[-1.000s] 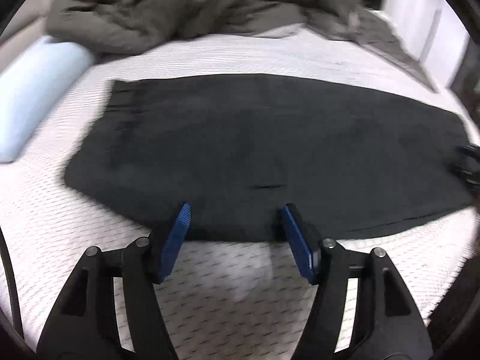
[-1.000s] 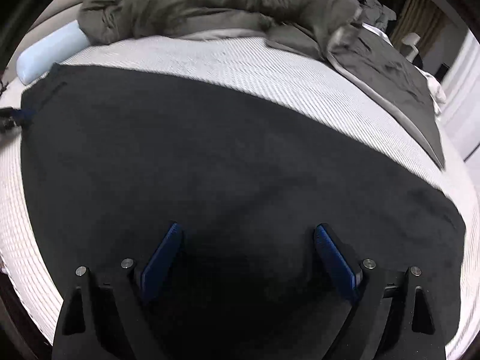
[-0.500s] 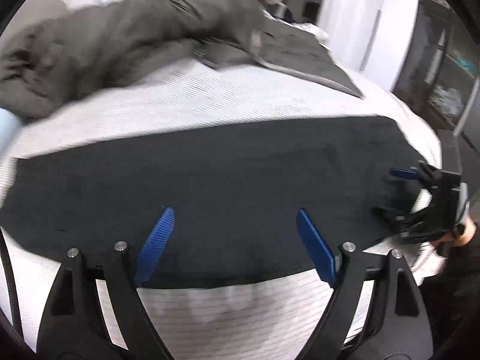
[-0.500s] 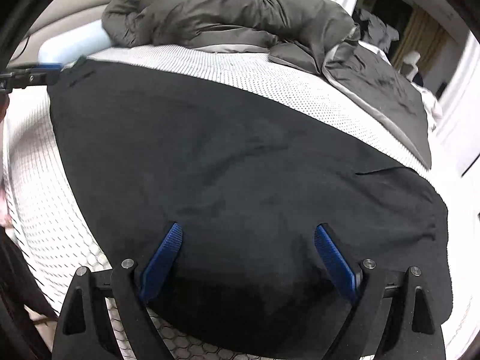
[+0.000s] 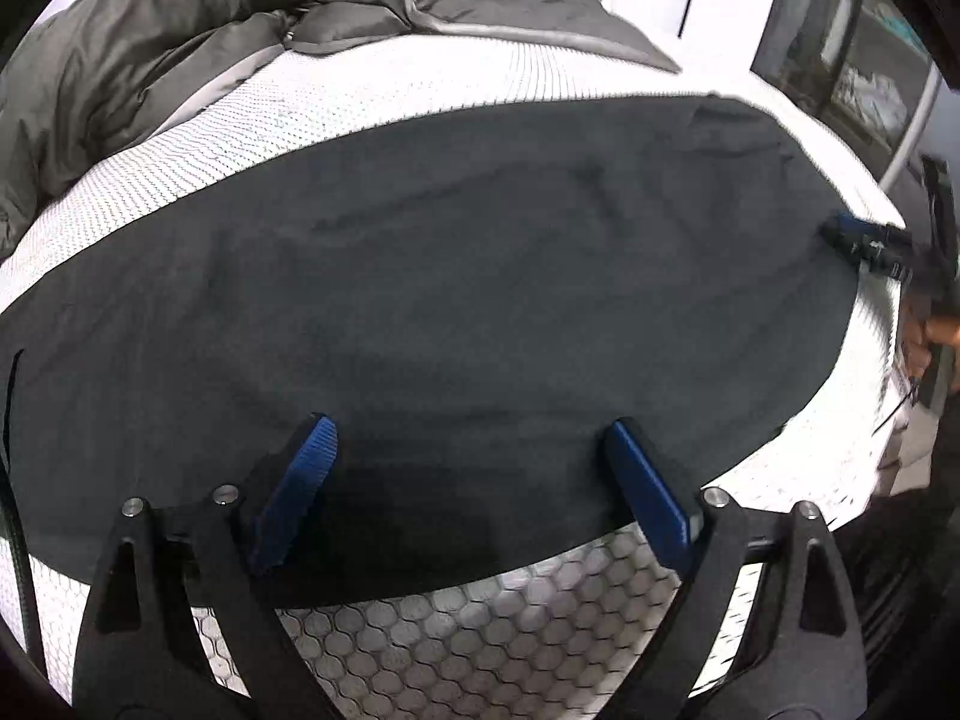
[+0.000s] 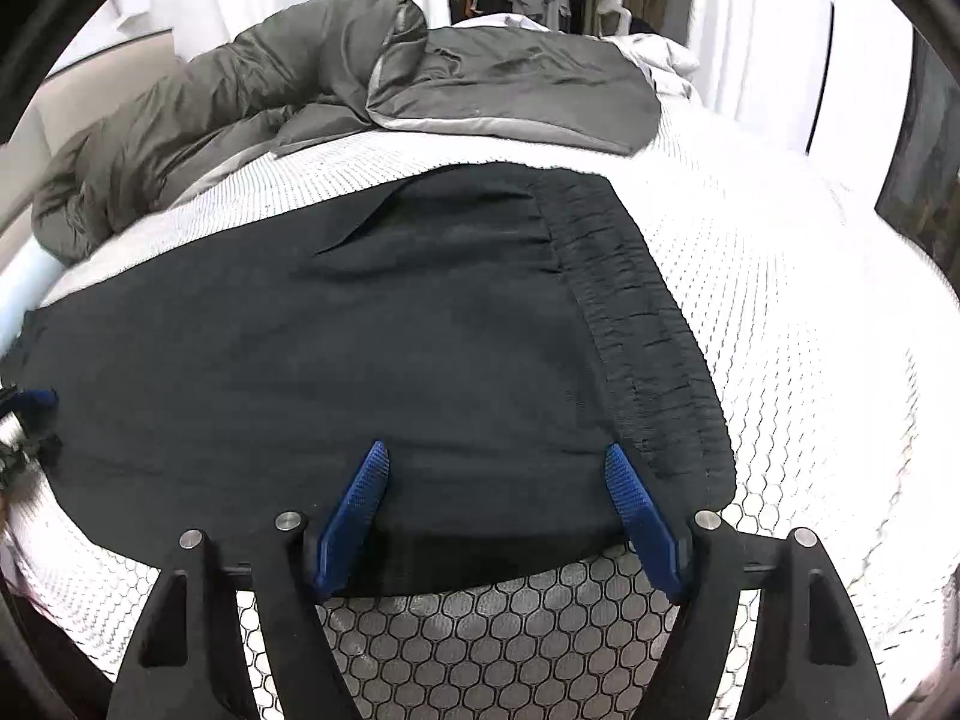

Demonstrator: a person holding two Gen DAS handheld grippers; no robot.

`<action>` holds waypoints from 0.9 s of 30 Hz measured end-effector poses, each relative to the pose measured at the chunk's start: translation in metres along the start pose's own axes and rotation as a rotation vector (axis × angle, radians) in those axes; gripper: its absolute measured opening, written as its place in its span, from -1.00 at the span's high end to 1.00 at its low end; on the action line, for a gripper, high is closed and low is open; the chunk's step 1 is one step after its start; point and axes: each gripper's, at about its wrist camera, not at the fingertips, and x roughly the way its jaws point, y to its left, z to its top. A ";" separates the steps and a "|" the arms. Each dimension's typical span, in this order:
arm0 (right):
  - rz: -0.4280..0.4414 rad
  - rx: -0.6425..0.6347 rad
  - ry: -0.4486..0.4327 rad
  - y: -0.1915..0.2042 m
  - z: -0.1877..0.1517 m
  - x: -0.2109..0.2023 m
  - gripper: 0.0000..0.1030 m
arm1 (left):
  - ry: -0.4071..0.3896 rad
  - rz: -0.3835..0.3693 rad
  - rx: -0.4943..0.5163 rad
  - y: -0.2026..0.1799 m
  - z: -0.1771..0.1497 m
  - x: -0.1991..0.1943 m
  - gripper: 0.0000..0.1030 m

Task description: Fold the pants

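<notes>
Mattress [image 6: 810,360]: pants [image 6: 390,360] flat below both tongs.

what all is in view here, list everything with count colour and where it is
pants: 1, black, spread flat on the mattress, waistband at the right end in the right wrist view
mattress: 1, white, honeycomb-textured, under the pants
duvet: 1, grey, bunched at the far side of the bed
bolster: 1, pale blue, far left edge of the bed
curtains: white, behind the bed
left gripper: 1, black with blue pads, jaws opening, above the pants' near edge, nothing pinched
right gripper: 1, black with blue pads, jaws closing, near edge by the waistband, not yet pinching
</notes>
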 end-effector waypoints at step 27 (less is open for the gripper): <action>-0.084 -0.088 -0.057 0.010 -0.013 -0.025 -0.63 | -0.070 -0.148 0.171 -0.086 0.015 0.003 -0.76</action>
